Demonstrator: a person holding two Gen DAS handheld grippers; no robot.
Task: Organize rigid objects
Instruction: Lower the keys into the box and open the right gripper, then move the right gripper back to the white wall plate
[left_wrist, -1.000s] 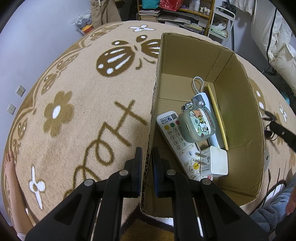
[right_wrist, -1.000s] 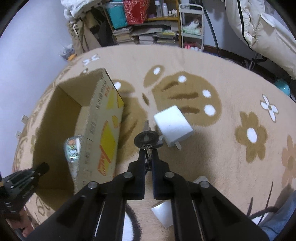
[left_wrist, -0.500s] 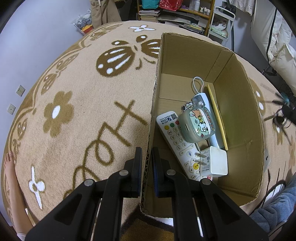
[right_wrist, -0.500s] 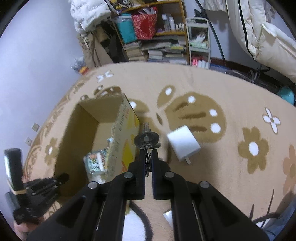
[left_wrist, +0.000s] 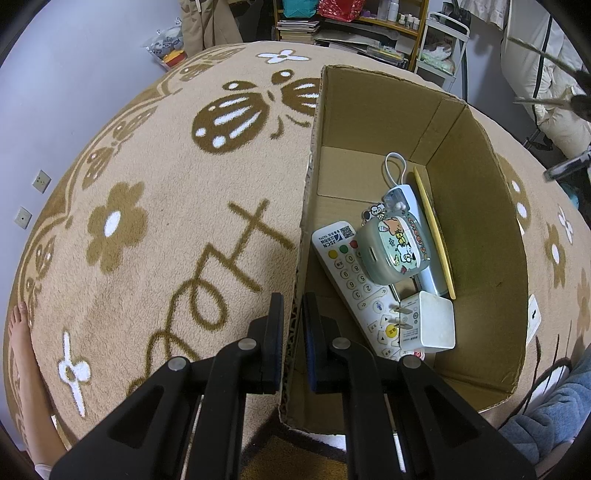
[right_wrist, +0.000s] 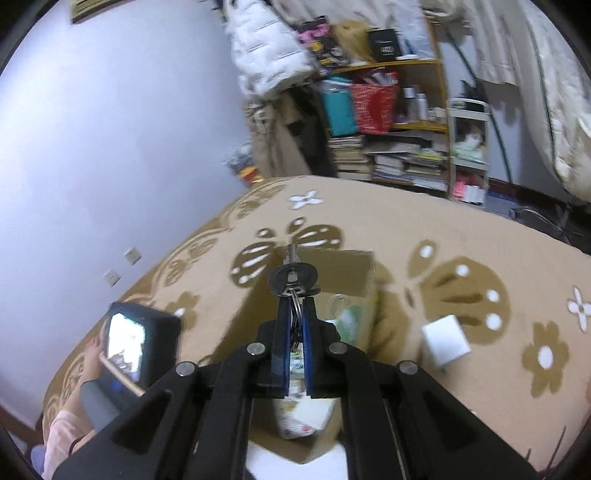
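Note:
An open cardboard box (left_wrist: 476, 206) stands on the rug. It holds a white remote (left_wrist: 354, 280), a green cartoon case (left_wrist: 395, 251), a white charger (left_wrist: 428, 325), a white cable device (left_wrist: 399, 192) and a yellow stick (left_wrist: 436, 232). My left gripper (left_wrist: 293, 302) is shut on the box's left wall. My right gripper (right_wrist: 295, 302) is shut on a bunch of keys (right_wrist: 293, 277), held in the air above the box (right_wrist: 347, 269). A white charger cube (right_wrist: 445, 338) lies on the rug to the right of the box.
The beige rug (left_wrist: 147, 221) with brown flower and beetle patterns covers the floor. Cluttered shelves (right_wrist: 391, 122) with books stand at the back. A bare foot (left_wrist: 18, 332) shows at the left. The left gripper's screen unit (right_wrist: 136, 343) shows at lower left of the right wrist view.
My right gripper has lifted the keys up and moved left over the box, tilting its view upward. My left gripper has stayed clamped on the box wall.

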